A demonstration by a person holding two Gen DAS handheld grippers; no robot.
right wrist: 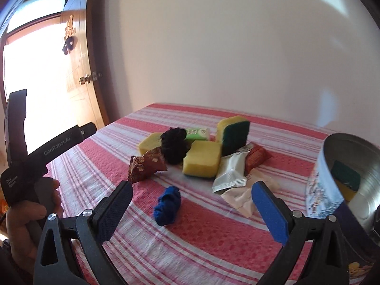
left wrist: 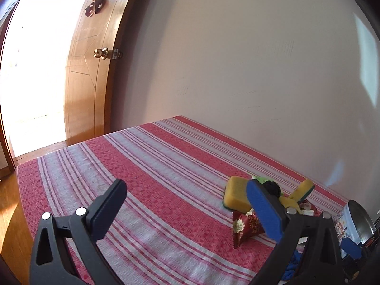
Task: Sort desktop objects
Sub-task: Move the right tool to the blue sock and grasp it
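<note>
Unsorted pile mid-bench [right wrist: 237, 249]: yellow sponges [right wrist: 201, 158], black scrunchie [right wrist: 173, 146], snack packets [right wrist: 147, 166], blue cloth wad [right wrist: 167, 205] nearest. Right tool [right wrist: 190, 209] released, empty, poised over the wad, likely the next pick. Tin [right wrist: 318, 190] at right, tilted, holds one sponge [right wrist: 345, 181]. Left tool [left wrist: 185, 205] released, idle.

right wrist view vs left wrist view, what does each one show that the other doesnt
Only the right wrist view shows the blue sock, the white wrapper, the sponge inside the tin and the person's hand holding the left gripper's handle. Only the left wrist view shows the bare left stretch of the striped cloth. Both show the yellow sponges, the black sock, the tin and the door.
</note>
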